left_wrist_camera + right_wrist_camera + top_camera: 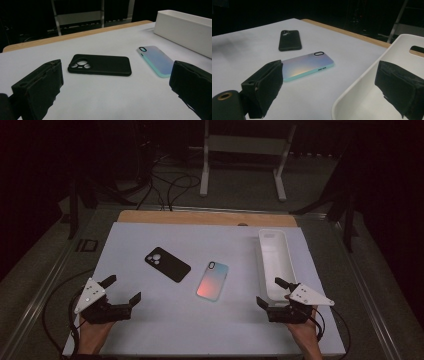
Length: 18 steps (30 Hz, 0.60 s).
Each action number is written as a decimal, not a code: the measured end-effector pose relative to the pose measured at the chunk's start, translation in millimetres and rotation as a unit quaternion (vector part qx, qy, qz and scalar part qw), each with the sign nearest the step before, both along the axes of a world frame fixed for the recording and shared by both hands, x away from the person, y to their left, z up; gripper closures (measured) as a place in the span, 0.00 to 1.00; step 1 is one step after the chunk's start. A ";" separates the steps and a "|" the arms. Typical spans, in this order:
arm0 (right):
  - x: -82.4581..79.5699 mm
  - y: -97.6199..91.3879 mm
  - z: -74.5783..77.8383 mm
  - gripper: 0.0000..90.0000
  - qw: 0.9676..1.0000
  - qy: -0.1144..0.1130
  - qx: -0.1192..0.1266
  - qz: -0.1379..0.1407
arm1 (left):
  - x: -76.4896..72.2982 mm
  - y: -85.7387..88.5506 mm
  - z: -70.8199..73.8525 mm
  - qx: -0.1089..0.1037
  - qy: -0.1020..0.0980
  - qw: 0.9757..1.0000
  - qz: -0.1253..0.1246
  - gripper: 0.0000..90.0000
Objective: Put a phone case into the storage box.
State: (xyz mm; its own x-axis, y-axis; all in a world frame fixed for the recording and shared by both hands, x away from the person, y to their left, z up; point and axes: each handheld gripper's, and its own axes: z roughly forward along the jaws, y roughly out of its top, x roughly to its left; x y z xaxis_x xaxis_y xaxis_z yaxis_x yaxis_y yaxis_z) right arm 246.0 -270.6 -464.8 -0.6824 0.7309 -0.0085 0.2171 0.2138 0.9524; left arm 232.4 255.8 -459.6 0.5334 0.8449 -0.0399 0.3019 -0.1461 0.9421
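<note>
Two hand-held grippers sit low at the near edge of the white table top [150, 330], one per hand. Left gripper [122, 291] at the near left, jaws wide apart, nothing between them. Right gripper [272, 292] at the near right, jaws also spread wide, nothing held. In the right gripper view one of its jaws stands in front of the white tray [362, 95], the other over bare table beside the rim; can't tell if it touches the rim.

Black phone case [167, 264] lies flat, back up, camera cutout toward the far left, left of centre on the table. It is ahead of the left gripper and well apart from it; in the left gripper view the black phone case [100, 65] lies between the two jaws' lines of sight, farther out.

Gradient phone case [213, 280], pink to teal, lies flat just right of the black one, not touching it, about mid-table between the two grippers. In the right gripper view the gradient phone case [307, 66] lies just beyond the jaw on that view's left.

White tray [275, 262] is long and narrow, running front to back along the right side, near end just beside the right gripper.

A wooden strip [205, 217] shows along the table's far edge. Room behind is dark, with a white frame [240, 150] on the floor and cables.
</note>
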 end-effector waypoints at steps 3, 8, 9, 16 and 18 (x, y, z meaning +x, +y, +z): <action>-0.2 -0.2 -0.3 0.09 1.000 0.002 0.000 -0.002 | 0.0 -0.5 -0.1 0.002 0.001 1.000 0.000 0.00; 0.3 -0.1 0.2 0.09 1.000 -0.001 0.001 -0.003 | -0.5 0.8 -0.2 -0.003 0.005 1.000 0.001 0.00; 0.3 0.0 0.2 0.09 1.000 -0.001 0.001 -0.003 | -0.5 0.8 -0.2 -0.003 0.005 1.000 0.001 0.00; 0.5 -1.2 -0.9 0.09 1.000 0.002 0.002 -0.007 | 1.4 -3.9 2.1 0.000 0.012 1.000 -0.003 0.00; 0.5 -1.6 -1.1 0.09 1.000 0.003 0.002 -0.009 | 2.8 -7.3 3.7 0.005 0.015 1.000 -0.005 0.00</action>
